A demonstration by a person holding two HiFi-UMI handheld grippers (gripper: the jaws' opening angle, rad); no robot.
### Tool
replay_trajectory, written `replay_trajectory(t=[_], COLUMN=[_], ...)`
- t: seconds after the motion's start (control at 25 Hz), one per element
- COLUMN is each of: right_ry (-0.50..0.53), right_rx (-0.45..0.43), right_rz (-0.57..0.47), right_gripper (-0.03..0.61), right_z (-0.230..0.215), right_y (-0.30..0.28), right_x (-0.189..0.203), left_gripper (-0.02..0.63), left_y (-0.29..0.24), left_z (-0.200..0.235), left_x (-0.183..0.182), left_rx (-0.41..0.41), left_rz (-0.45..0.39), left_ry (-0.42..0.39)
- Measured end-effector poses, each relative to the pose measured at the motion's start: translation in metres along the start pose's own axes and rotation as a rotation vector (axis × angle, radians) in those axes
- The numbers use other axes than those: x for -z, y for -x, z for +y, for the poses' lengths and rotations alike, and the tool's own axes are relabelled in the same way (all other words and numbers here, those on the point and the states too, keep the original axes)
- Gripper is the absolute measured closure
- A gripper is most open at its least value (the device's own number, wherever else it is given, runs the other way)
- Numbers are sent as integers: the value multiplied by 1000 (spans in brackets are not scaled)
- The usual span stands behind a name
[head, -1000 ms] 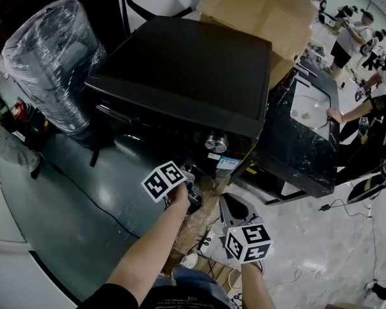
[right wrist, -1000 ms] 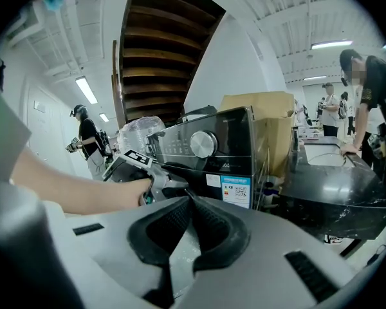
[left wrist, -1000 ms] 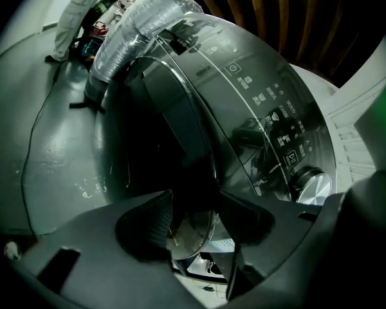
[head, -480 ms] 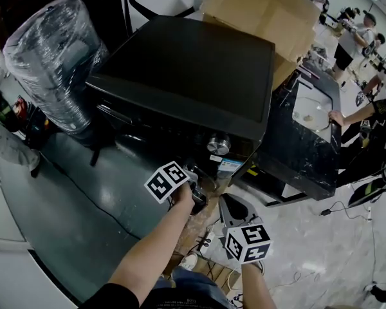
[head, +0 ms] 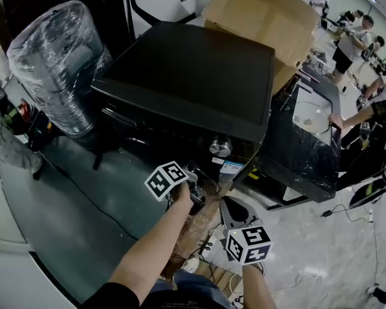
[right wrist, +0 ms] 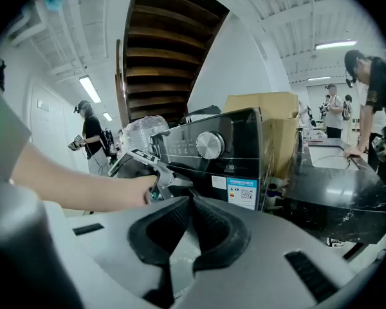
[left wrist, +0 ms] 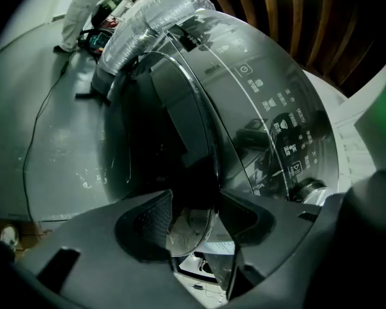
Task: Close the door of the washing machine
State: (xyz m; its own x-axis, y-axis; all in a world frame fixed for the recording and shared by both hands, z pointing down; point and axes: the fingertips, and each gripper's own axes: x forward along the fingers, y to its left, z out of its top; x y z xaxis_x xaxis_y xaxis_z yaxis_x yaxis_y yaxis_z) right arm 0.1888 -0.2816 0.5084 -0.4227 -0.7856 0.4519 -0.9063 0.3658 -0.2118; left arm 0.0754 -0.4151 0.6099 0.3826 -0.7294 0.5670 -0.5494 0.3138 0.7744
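Across the upper middle of the head view sits the black washing machine [head: 186,76], hardly shifted in frame over the last second, so I judge the closing barely begun. Its round door [left wrist: 174,127] stands swung out and upright in the left gripper view, glass face toward frame left. Its free edge runs down to the left gripper [left wrist: 196,201], whose spread jaws straddle the rim. The right gripper [right wrist: 192,205] idles, jaws pressed together on nothing.

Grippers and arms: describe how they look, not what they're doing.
Both the left gripper and right gripper have grey bodies with black, textured claw pads. Each carries a white cube printed with black square markers. The left arm wears a black short sleeve.
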Motion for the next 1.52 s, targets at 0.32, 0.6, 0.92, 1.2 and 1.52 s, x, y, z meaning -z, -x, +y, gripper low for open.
replay_trajectory(t=[0.32,0.6,0.92,1.2,1.52], right_ry=[5,12,5,7,13], right_rx=[2,4,16,14,23], right_rz=[9,33,28,0,-27], right_gripper=[556,555,555,556,555], right_z=[4,2,-1,8,26], right_y=[2,-1,3,6,15], right_x=[1,8,9,-2,-11], left_gripper=[376,376,373,376,376], left_y=[2,-4,-6,-1,16], left_z=[-1,-2,-3,-3,3], left_x=[-2,-3,-3,0,10], left_rx=[48,30,51,103,127], left_rz=[-12,-14,24,69,137], left_ry=[44,105,64,73,64])
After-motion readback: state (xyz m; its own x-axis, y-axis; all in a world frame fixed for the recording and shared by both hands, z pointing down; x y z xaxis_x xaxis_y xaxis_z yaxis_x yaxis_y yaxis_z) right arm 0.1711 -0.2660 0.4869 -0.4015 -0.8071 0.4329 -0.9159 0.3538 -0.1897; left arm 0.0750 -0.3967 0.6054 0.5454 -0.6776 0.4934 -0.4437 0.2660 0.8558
